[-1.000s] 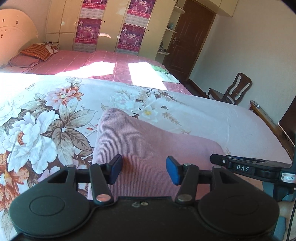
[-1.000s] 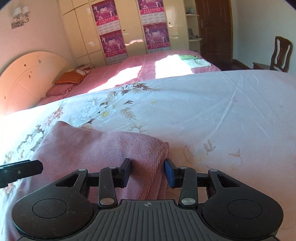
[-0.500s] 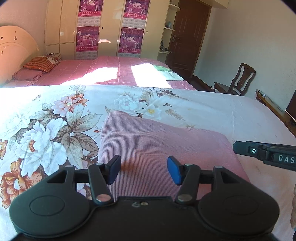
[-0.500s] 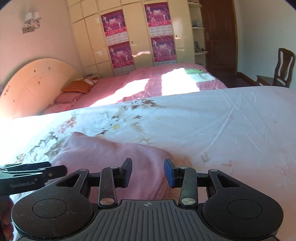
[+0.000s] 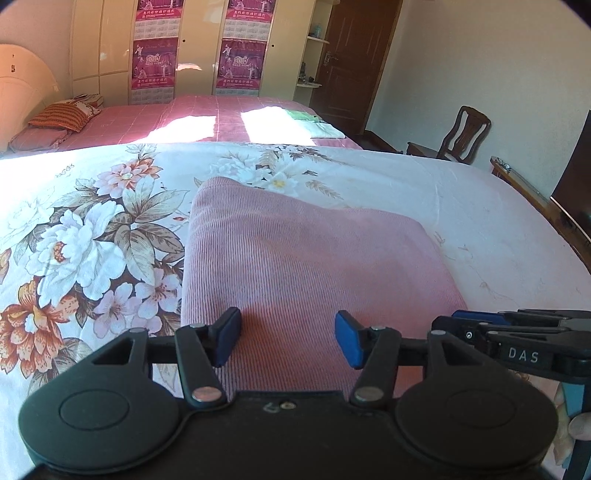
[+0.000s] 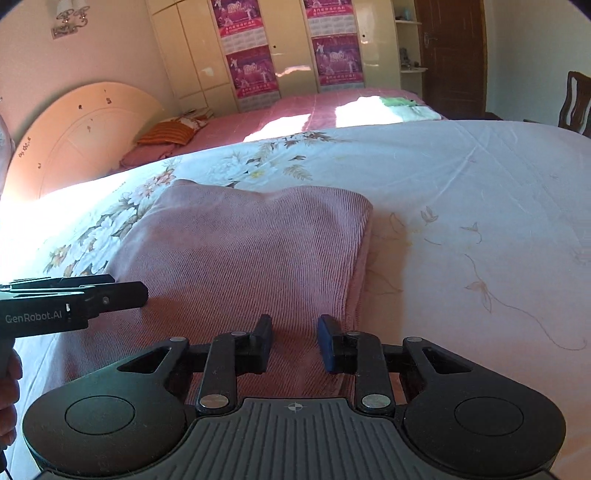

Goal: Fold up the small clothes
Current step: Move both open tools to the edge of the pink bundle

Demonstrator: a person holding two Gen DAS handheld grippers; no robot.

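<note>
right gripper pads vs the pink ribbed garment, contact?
Cannot tell. In the right wrist view the right gripper, jaws closing, shows the pink ribbed garment between and beyond its blue pads, but neither a pinch nor a gap shows plainly.

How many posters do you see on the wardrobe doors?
4. On the wardrobe, two posters hang on the left panel, upper and lower; two on the right panel, upper and lower. Upper ones are cropped.

"DAS" — right claw; "GenRobot.AI" — left claw
</note>
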